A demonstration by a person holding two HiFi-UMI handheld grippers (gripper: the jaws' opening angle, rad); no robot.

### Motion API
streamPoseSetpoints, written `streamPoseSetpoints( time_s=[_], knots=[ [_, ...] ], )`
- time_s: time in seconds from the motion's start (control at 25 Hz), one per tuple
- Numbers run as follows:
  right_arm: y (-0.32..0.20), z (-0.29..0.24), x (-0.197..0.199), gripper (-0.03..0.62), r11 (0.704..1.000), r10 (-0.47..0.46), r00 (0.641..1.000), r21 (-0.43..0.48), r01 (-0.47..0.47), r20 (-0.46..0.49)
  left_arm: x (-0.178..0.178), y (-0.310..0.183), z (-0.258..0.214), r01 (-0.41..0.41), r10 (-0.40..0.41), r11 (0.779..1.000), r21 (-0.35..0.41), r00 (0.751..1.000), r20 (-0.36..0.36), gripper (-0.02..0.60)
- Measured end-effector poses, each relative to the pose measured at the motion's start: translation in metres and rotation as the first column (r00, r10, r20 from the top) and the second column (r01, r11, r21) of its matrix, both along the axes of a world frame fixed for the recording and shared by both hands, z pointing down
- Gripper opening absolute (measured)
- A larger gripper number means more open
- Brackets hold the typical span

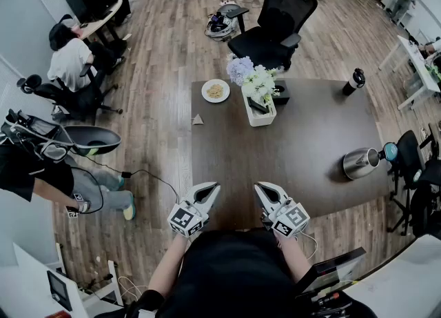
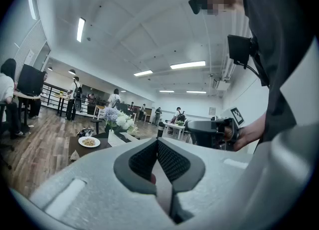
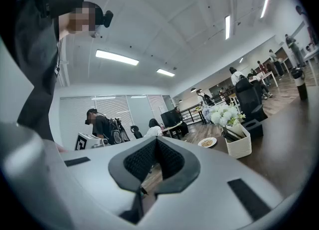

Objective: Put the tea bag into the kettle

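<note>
Steel kettle [image 1: 360, 163] is sitting near the dark table's [image 1: 310, 130] right edge. Small pyramid tea bag [image 1: 198, 119] is lying by the left edge, well apart. Left gripper [image 1: 213, 187] and right gripper [image 1: 260, 187] are hovering level over the near edge, jaws pressed together, nothing between them.

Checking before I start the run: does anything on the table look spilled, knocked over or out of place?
Nothing stands out. The kettle, flower planter, bottle and plate sit on the table with no spill visible. The tea bag lies alone close to the table's left edge.
</note>
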State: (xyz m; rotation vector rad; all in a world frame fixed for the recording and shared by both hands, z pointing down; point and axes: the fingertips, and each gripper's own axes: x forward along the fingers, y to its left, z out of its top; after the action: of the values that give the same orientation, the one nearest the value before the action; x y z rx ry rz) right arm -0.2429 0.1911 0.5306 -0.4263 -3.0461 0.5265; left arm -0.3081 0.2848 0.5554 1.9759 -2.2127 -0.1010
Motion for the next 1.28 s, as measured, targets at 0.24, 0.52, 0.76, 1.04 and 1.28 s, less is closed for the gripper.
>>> streamPoseSetpoints(
  time_s=[0.24, 0.52, 0.76, 1.04, 1.28],
  knots=[
    [0.006, 0.004, 0.017, 0.009, 1.0, 0.013, 0.999, 0.01, -0.013, -0.029, -0.004, -0.004, 0.01, -0.038, 0.038, 0.999, -0.016, 0.999, -0.014, 0.006],
    [0.011, -0.002, 0.02, 0.048, 0.999, 0.028, 1.0, 0.019, -0.028, 0.002, -0.031, -0.005, 0.021, -0.022, 0.024, 0.998, -0.066, 0.999, 0.038, 0.006],
    [0.006, 0.001, 0.025, 0.104, 0.998, 0.059, 0.998, 0.007, -0.059, -0.017, -0.057, -0.006, 0.035, 0.013, -0.006, 0.994, -0.107, 0.998, 0.066, 0.006],
    [-0.011, 0.015, 0.041, 0.104, 0.987, 0.156, 0.986, -0.028, -0.158, -0.063, -0.092, -0.012, 0.059, 0.109, -0.096, 0.982, -0.152, 0.991, 0.091, 0.006],
    [-0.018, 0.026, 0.059, 0.104, 0.971, 0.231, 0.967, -0.038, -0.236, -0.111, -0.12, -0.021, 0.088, 0.121, -0.101, 0.969, -0.216, 0.99, 0.103, 0.006]
  ],
)
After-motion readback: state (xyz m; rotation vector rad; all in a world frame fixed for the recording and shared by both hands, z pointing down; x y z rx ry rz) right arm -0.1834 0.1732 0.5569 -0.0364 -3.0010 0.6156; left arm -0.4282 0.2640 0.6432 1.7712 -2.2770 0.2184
